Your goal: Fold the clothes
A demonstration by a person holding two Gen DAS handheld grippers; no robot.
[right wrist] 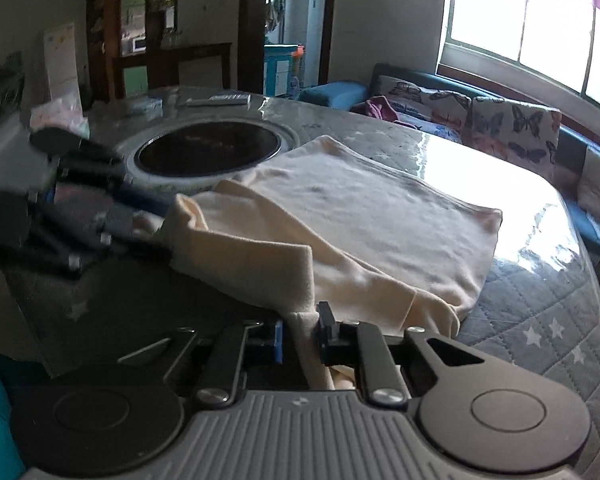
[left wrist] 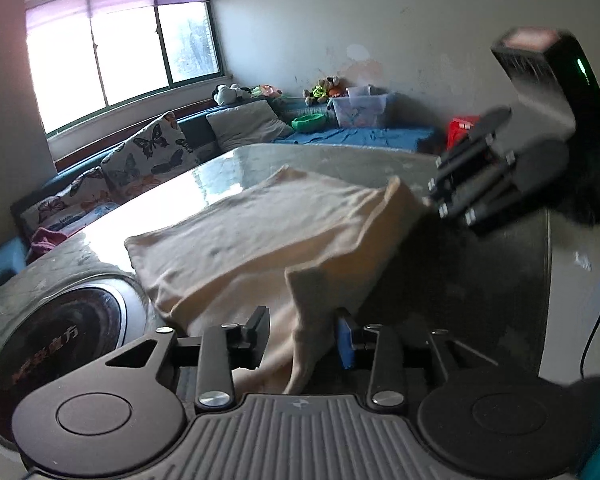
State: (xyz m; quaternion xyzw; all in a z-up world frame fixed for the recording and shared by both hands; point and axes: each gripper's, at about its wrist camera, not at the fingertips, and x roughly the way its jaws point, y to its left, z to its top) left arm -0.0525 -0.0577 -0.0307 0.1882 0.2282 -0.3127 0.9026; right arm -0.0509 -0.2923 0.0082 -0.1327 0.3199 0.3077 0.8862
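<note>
Both grippers clamp the near edge of the cream garment, left gripper and right gripper, the rest lying on the worktop. Judging by this, carry both corners level and together so the fold lands square.

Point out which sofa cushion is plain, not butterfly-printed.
The plain grey cushion, nearest the toys under the window; the two cushions left of it carry butterfly prints.

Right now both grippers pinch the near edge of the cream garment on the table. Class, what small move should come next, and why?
Probably carry both grippers forward together, laying the held edge over the far half. The left gripper and right gripper each grip the near edge of the cream garment, lifted off the table, while the rest lies flat, so the fold looks half made.
</note>
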